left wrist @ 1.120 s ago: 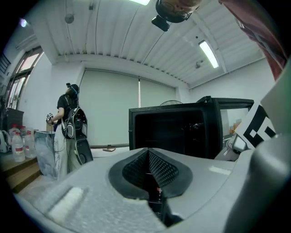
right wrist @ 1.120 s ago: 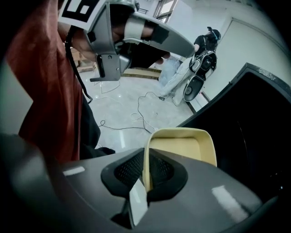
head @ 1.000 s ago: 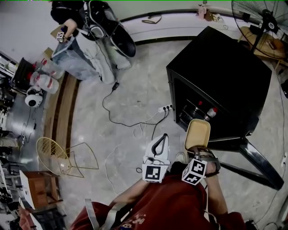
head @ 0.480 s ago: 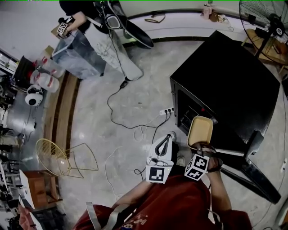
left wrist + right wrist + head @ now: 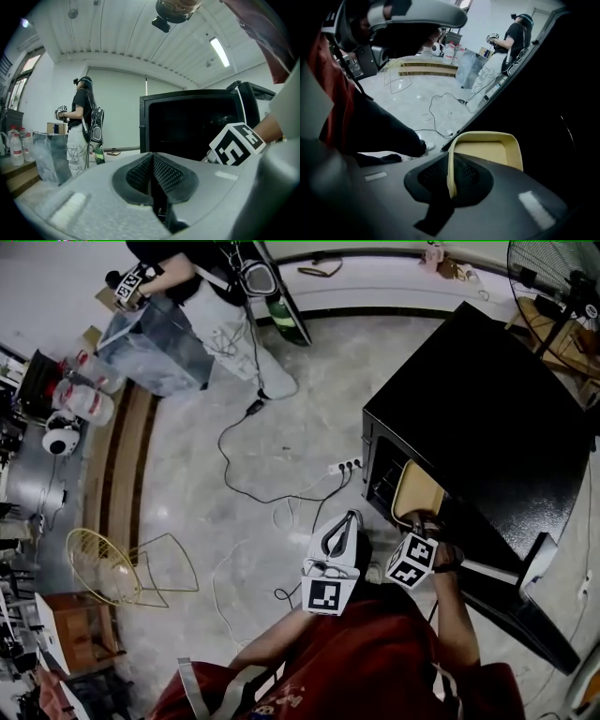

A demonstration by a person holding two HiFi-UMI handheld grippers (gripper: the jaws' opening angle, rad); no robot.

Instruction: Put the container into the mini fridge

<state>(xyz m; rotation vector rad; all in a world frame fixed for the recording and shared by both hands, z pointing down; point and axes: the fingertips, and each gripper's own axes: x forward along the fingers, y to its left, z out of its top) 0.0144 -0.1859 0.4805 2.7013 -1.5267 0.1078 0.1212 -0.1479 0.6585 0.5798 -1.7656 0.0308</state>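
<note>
A shallow yellow container (image 5: 418, 494) hangs at the dark front opening of the black mini fridge (image 5: 487, 409), its far end under the fridge's top edge. My right gripper (image 5: 420, 525) is shut on the container's near rim (image 5: 451, 173), which stands upright between the pads. In the right gripper view the tray (image 5: 487, 149) points into the dark interior (image 5: 562, 122). The fridge door (image 5: 520, 592) stands open to the lower right. My left gripper (image 5: 348, 519) hovers left of the opening, jaws (image 5: 153, 174) shut and empty. In the left gripper view the fridge (image 5: 187, 124) is straight ahead.
A power strip (image 5: 346, 466) and loose cables (image 5: 253, 488) lie on the marble floor left of the fridge. A yellow wire chair (image 5: 117, 568) sits lower left. Another person (image 5: 187, 259) stands at the back by a clear bin (image 5: 155, 343). A fan (image 5: 555, 277) stands behind the fridge.
The right gripper has carried the yellow container forward, from in front of the fridge to partly under its top edge. The left gripper kept alongside. The person at the back shifted.
</note>
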